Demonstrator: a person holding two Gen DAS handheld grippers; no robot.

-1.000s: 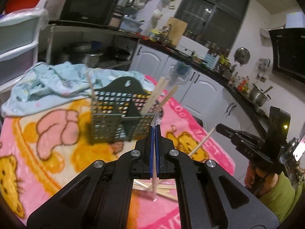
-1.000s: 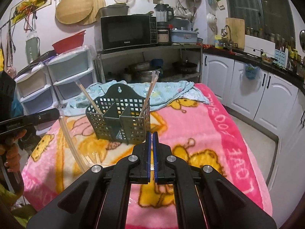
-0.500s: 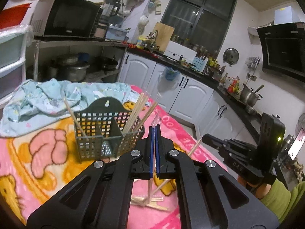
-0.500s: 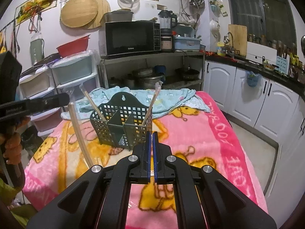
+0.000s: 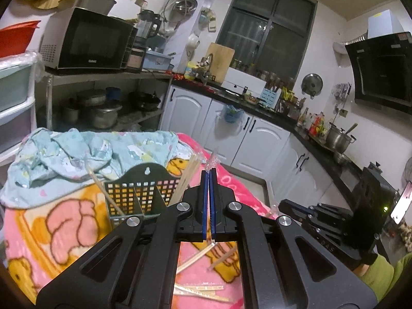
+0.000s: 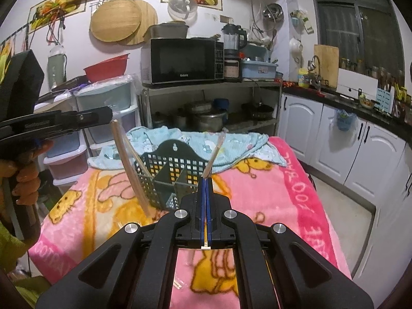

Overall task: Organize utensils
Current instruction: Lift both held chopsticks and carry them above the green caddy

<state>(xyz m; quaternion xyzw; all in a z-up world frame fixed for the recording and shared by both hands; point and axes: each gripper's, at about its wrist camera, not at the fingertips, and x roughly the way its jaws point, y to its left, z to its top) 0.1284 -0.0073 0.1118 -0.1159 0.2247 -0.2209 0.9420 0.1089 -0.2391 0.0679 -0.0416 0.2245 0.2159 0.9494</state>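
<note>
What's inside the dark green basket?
Wooden chopsticks lean out of one end of the basket, and wrapped ones out of the other. Something pale shows through the holes low down. The tongs hide its near bottom.

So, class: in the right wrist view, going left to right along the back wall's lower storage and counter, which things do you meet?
Plastic drawer unit → metal shelf rack with pots → white cabinet doors → blue bag hanging on a cabinet handle.
</note>
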